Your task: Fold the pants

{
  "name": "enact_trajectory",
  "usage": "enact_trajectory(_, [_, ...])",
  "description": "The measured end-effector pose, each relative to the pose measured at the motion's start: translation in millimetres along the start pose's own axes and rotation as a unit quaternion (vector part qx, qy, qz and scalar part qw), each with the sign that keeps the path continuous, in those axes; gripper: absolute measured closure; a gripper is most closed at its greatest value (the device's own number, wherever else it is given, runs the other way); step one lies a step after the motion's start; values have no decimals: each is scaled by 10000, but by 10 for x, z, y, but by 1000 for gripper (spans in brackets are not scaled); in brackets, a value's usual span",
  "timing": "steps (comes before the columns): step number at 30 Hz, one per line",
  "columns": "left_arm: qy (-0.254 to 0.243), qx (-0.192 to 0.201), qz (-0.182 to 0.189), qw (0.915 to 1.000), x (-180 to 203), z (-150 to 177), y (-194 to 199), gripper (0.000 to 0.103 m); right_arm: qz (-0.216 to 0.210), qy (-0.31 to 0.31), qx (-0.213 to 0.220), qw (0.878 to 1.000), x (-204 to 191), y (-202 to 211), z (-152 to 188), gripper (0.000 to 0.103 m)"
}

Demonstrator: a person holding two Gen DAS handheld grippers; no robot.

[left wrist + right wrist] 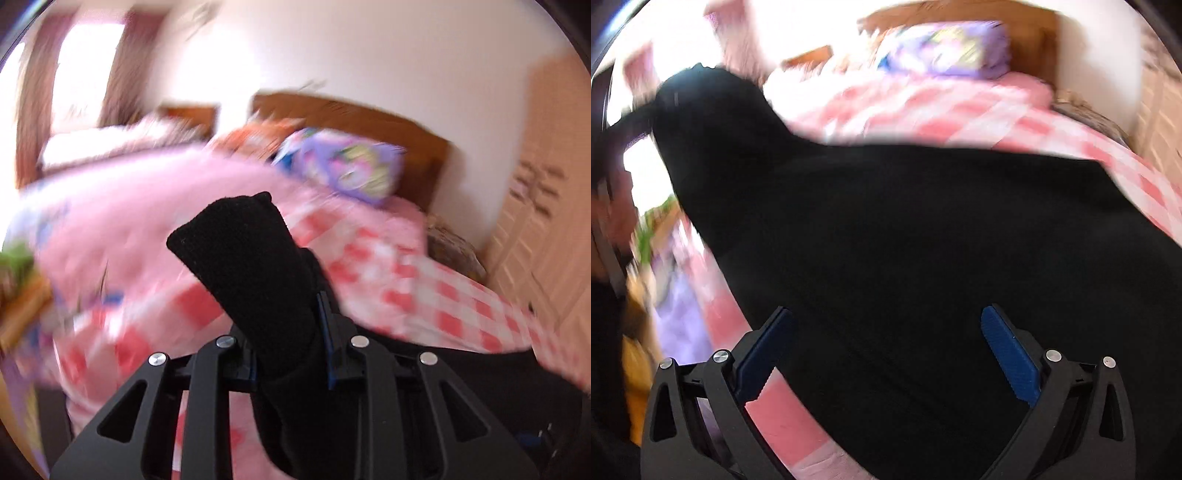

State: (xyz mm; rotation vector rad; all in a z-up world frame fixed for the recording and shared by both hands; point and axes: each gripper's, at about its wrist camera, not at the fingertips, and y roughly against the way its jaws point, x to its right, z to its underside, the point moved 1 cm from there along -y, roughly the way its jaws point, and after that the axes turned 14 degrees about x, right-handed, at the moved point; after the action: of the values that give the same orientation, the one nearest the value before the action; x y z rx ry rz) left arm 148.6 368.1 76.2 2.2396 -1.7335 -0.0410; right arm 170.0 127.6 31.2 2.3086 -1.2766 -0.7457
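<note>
The black pants (pixel 905 229) lie spread on the pink checked bed cover, with one end lifted at the upper left of the right wrist view. My left gripper (pixel 291 325) is shut on a fold of the black pants (pixel 243 251), which sticks up between its blue pads and hangs down toward the camera. My right gripper (pixel 886 332) is open, its blue pads (pixel 1008 354) wide apart just above the black cloth, holding nothing. Both views are blurred by motion.
The bed cover (pixel 424 280) is pink with red and white checks. A purple patterned pillow (pixel 351 166) lies by the wooden headboard (pixel 369 118). A pale wardrobe (pixel 546 206) stands at the right. A bright window with curtains (pixel 85 66) is at the far left.
</note>
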Motion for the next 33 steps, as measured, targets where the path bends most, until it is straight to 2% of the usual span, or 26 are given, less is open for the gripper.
enact_trajectory(1, [-421, 205, 170, 9988, 344, -69, 115, 78, 4, -242, 311, 9992, 123, 163, -53, 4])
enact_trajectory(3, [-913, 401, 428, 9941, 788, -84, 249, 79, 211, -575, 729, 9955, 348, 417, -99, 4])
enact_trajectory(5, [-1442, 543, 808, 9847, 1339, 14, 380, 80, 499, -972, 1128, 9876, 631, 680, -128, 4])
enact_trajectory(9, [-2109, 438, 1601, 9633, 2251, 465, 550, 87, 1085, -1890, 1753, 9601, 1242, 1234, -31, 4])
enact_trajectory(11, [-2467, 121, 2056, 9469, 2684, 875, 574, 87, 1281, -2164, 1836, 9503, 1448, 1399, 54, 4])
enact_trajectory(13, [-3013, -441, 2538, 9181, 2991, 1311, 542, 83, 1320, -2339, 1817, 9460, 1571, 1467, 122, 4])
enact_trajectory(14, [-3213, -598, 2687, 9061, 3077, 1465, 547, 82, 1289, -2424, 1811, 9444, 1618, 1495, 177, 4])
enact_trajectory(15, [-3383, -689, 2790, 8961, 3123, 1604, 575, 69, 1249, -2466, 1797, 9441, 1640, 1493, 182, 4])
enact_trajectory(16, [-3526, -605, 2858, 8890, 3124, 1687, 642, 41, 1183, -2507, 1768, 9444, 1659, 1473, 199, 4])
enact_trajectory(17, [-3580, -441, 2971, 8841, 3078, 1704, 738, 27, 1035, -2576, 1703, 9455, 1660, 1419, 231, 4])
enact_trajectory(18, [-3526, -155, 3101, 8828, 2961, 1640, 877, 11, 914, -2630, 1637, 9464, 1680, 1391, 224, 4])
enact_trajectory(19, [-3405, 15, 3171, 8852, 2831, 1559, 969, 10, 773, -2683, 1561, 9475, 1666, 1310, 214, 4])
enact_trajectory(21, [-2989, 131, 3300, 8953, 2586, 1355, 1067, 7, 382, -2762, 1378, 9504, 1592, 1144, 213, 4])
enact_trajectory(22, [-2629, 145, 3252, 9083, 2371, 1222, 1070, 3, 131, -2764, 1294, 9522, 1516, 1036, 198, 4])
enact_trajectory(24, [-1898, 3, 2711, 9437, 1915, 1024, 942, 1, -350, -2777, 1104, 9537, 1388, 842, 160, 4])
enact_trajectory(25, [-1693, -90, 2393, 9560, 1728, 991, 853, 2, -586, -2827, 930, 9529, 1328, 728, 147, 4])
enact_trajectory(27, [-1435, -291, 1814, 9724, 1407, 981, 676, 2, -916, -3028, 479, 9474, 1223, 500, 152, 5])
enact_trajectory(29, [-1450, -420, 1429, 9782, 1161, 1045, 559, 3, -1174, -3186, 211, 9403, 1141, 338, 166, 12])
enact_trajectory(31, [-1611, -415, 1362, 9766, 1074, 1104, 546, 3, -1314, -3135, 125, 9404, 1024, 192, 108, 21])
enact_trajectory(33, [-1710, -439, 1421, 9740, 1044, 1175, 563, 3, -1305, -3010, -14, 9447, 904, 71, 55, 22])
